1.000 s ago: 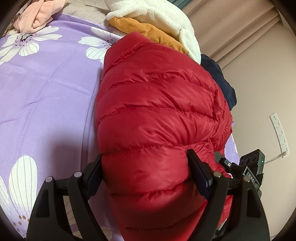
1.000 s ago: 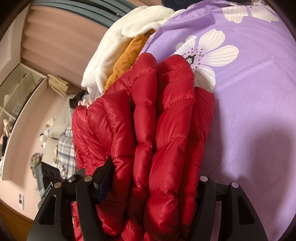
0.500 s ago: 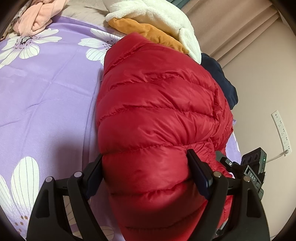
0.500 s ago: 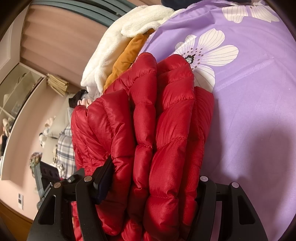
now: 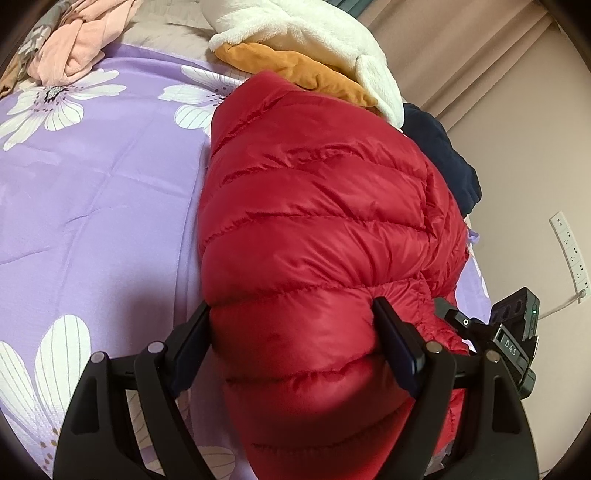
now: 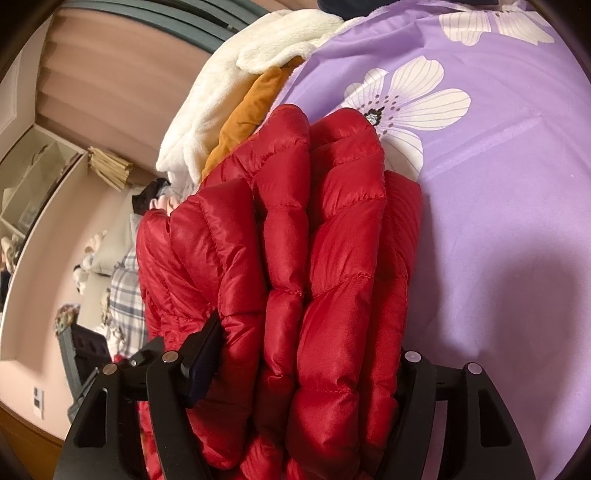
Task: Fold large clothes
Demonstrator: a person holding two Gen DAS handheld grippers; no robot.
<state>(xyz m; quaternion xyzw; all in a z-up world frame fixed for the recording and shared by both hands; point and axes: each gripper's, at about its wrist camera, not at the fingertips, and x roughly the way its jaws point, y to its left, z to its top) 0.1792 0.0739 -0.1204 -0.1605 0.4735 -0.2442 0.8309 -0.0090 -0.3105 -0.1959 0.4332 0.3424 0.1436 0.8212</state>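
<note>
A folded red puffer jacket (image 5: 314, 203) lies in a thick bundle on the purple flowered bedsheet (image 5: 92, 184). My left gripper (image 5: 291, 306) is shut on its near end, with both pads pressing into the padding. From the other side, my right gripper (image 6: 310, 332) holds the stacked layers of the jacket (image 6: 288, 221). Its jaws are opening, the jacket is still between them, and the left pad (image 6: 207, 350) still dents the fabric. Its right finger is mostly hidden behind the bundle. The right gripper's body (image 5: 509, 339) shows past the jacket in the left wrist view.
A white fleece (image 5: 314, 33) over an orange garment (image 5: 295, 66) lies just beyond the jacket, with a navy garment (image 5: 443, 158) beside it. A pink garment (image 5: 74, 48) sits at the far left. The bed edge and a wall with a power strip (image 5: 570, 251) are to the right.
The left wrist view has drifted a little. The jacket stays in the same place with both grippers on it.
</note>
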